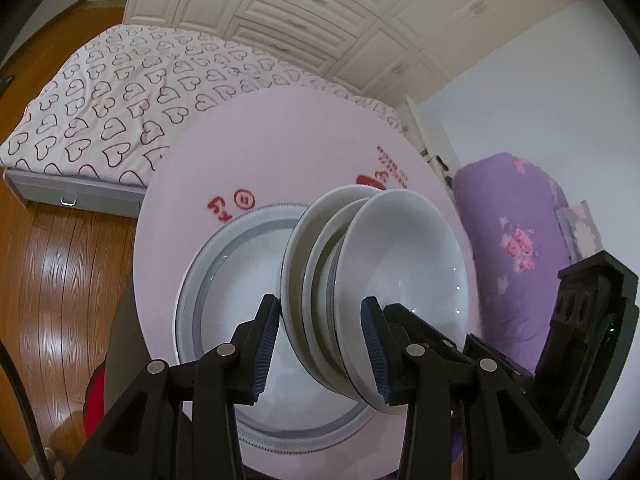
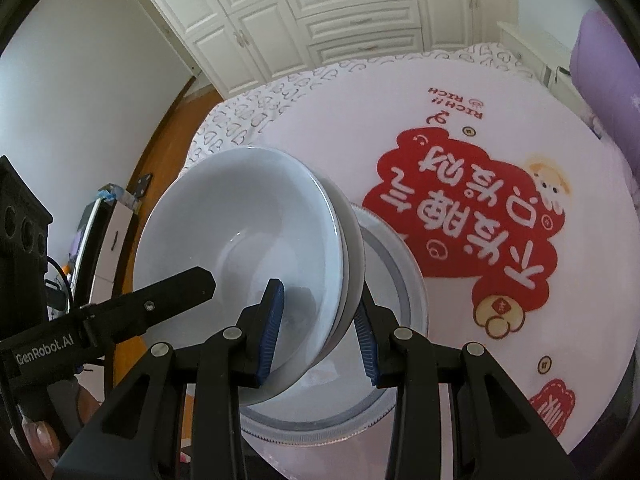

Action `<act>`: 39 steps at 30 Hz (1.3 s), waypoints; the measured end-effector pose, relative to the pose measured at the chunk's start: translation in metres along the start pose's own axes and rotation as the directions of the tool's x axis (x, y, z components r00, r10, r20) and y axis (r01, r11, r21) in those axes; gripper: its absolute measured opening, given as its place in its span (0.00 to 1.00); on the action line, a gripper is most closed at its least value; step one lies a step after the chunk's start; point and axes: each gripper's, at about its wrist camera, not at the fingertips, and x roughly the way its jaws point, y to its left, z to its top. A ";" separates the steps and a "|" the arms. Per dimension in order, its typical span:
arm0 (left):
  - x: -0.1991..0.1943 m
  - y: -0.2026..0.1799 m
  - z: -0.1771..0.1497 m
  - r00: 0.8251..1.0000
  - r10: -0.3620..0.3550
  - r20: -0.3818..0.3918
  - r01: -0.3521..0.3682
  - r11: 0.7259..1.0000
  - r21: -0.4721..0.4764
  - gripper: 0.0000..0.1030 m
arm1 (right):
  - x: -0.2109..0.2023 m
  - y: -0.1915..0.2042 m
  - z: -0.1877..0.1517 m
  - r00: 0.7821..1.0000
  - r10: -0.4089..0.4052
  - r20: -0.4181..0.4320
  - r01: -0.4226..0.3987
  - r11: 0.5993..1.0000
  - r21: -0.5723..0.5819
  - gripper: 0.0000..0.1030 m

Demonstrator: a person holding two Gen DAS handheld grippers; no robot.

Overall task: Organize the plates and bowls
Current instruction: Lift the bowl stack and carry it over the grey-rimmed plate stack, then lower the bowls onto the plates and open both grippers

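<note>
A stack of white bowls [image 1: 400, 264] is held tilted above a grey-rimmed white plate [image 1: 224, 280] on the round pink table [image 1: 280, 140]. My left gripper [image 1: 322, 350] has its jaws on both sides of the stack's rim and grips it. In the right wrist view the same bowl stack [image 2: 248, 248] sits over the plate [image 2: 400, 264]. My right gripper [image 2: 320, 328] clamps the stack's rim from the other side. The left gripper's finger [image 2: 160, 300] shows at the left.
The tablecloth carries a red printed design [image 2: 472, 216]. A bed with a heart-pattern cover [image 1: 104, 104] stands behind the table. A purple rolled quilt [image 1: 516, 248] lies to the right. White wardrobes [image 2: 340, 12] line the back wall. Wooden floor [image 1: 60, 272] lies left.
</note>
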 end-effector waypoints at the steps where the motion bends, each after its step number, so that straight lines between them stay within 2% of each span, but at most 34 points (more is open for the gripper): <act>1: -0.001 -0.001 -0.003 1.000 0.000 -0.002 0.000 1.000 0.001 0.35 | -0.001 0.001 -0.002 1.000 -0.002 -0.002 0.002 1.000 -0.004 0.34; 15: 0.013 0.003 0.006 0.999 0.014 -0.030 -0.014 1.000 -0.010 0.36 | 0.013 0.001 -0.007 0.999 0.001 -0.048 -0.001 1.000 -0.005 0.35; 27: 0.017 0.015 0.003 1.000 -0.007 -0.018 0.007 1.000 0.010 0.41 | 0.017 0.000 -0.007 0.999 0.033 -0.027 -0.033 0.999 0.009 0.48; 28: 0.016 0.015 0.003 1.000 -0.016 -0.018 0.016 1.000 0.009 0.45 | 0.016 -0.001 -0.008 0.999 0.045 -0.021 -0.045 0.999 0.014 0.59; 30: 0.012 0.015 0.002 1.000 -0.017 -0.006 0.017 1.000 0.010 0.53 | 0.014 -0.003 -0.010 0.999 0.051 -0.002 -0.051 0.998 0.029 0.66; 32: 0.003 0.017 0.000 0.999 -0.004 0.034 0.003 1.000 0.018 0.75 | 0.010 -0.004 -0.013 0.998 0.065 0.019 -0.065 0.997 0.039 0.76; 34: -0.006 0.020 -0.002 0.997 0.006 0.071 -0.008 1.000 0.019 0.87 | 0.007 -0.005 -0.016 0.997 0.066 0.034 -0.068 0.996 0.054 0.98; 35: -0.012 0.021 -0.002 0.996 0.008 0.090 -0.010 1.000 0.025 0.92 | 0.005 -0.005 -0.017 0.997 0.068 0.043 -0.070 0.996 0.055 1.00; 39: -0.025 0.023 -0.004 0.992 0.027 0.127 -0.035 0.998 0.056 0.99 | -0.003 -0.008 -0.019 0.991 0.096 0.090 -0.104 0.991 0.082 1.00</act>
